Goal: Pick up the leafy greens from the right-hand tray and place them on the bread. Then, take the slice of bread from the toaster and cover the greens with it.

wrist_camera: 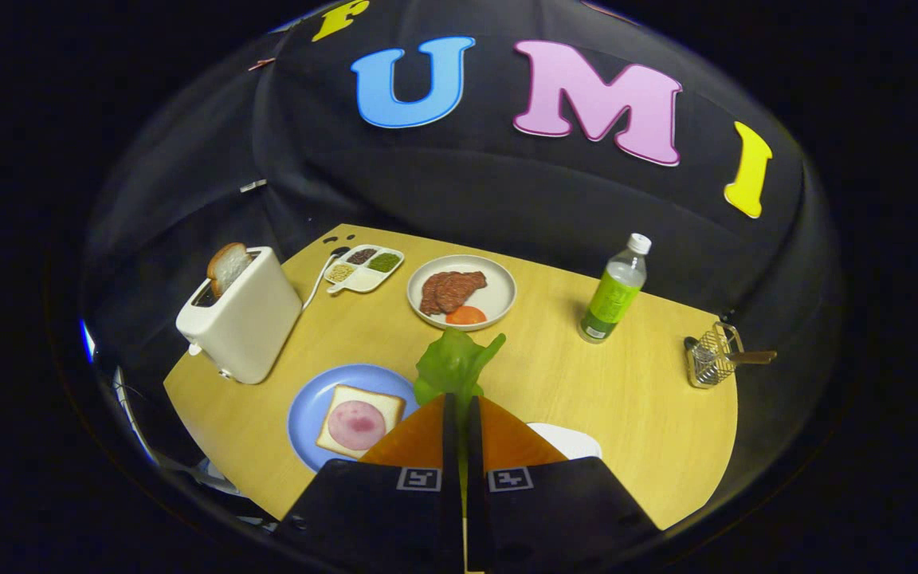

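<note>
The gripper [457, 399] pinches the greens [453, 363] above the worktop [602, 383], mid-carry (first step), and next must shift them over the bread [359, 422].

Green leafy greens [454, 363], blue plate [309, 406], white toaster [242, 323], pale yellow table [634, 391]

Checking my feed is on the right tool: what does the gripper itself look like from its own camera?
The gripper has two wedge-shaped jaws tapering forward, set close together. Each sits on a broad black block bearing a small square black-and-white marker near the inner edge. No cables or sleeves are visible.
</note>
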Demonstrator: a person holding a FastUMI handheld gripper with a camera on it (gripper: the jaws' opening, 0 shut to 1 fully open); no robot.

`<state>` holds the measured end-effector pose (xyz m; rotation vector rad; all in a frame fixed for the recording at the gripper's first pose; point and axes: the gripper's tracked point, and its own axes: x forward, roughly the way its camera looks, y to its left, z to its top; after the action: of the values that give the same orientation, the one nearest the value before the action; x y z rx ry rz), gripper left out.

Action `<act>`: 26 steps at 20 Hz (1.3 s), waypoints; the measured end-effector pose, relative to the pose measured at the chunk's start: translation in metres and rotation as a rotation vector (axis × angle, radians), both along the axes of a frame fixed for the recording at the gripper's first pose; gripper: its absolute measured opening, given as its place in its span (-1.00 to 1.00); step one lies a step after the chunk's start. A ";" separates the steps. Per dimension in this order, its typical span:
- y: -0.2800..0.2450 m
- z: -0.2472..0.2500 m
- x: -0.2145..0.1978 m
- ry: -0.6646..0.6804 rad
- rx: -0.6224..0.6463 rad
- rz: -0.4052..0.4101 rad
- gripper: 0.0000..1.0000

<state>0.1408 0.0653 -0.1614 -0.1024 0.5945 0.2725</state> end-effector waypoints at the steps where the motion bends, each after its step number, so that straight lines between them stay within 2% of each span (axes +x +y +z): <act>1: 0.016 -0.002 0.000 0.005 0.000 0.018 -0.87; 7: 0.079 -0.046 0.004 0.050 -0.013 0.072 -0.87; 10: 0.098 -0.075 0.000 0.118 -0.002 0.073 -0.86; 14: 0.110 -0.095 0.001 0.144 -0.025 0.080 -0.84; 20: 0.118 -0.117 -0.007 0.185 -0.089 0.107 -0.48; 22: 0.121 -0.122 -0.007 0.180 -0.094 0.108 -0.33; 23: 0.123 -0.123 -0.007 0.181 -0.093 0.105 -0.18; 26: 0.126 -0.120 -0.006 0.177 -0.090 0.094 -0.05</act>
<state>0.1346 0.1916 -0.2817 -0.1950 0.7787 0.3487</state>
